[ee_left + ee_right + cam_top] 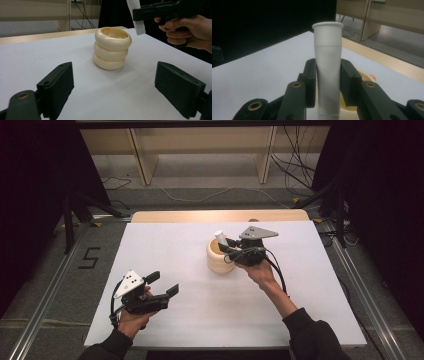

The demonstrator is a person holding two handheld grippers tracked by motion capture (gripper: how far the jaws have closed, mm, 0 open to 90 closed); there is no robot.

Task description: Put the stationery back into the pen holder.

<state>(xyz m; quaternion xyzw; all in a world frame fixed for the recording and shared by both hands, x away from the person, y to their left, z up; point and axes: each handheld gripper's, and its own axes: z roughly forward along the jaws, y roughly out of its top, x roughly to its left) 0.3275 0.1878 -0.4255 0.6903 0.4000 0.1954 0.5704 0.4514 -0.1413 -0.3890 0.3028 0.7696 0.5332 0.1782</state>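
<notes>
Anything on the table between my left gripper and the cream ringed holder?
Nothing: the left gripper view shows bare white table from the left gripper to the cream ringed holder; the high view agrees.

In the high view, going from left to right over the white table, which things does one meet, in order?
Left hand-held gripper, open → cream ringed holder → right hand-held gripper, shut on the white tube above the holder. The tube overlaps the holder, so it takes no separate place.
</notes>
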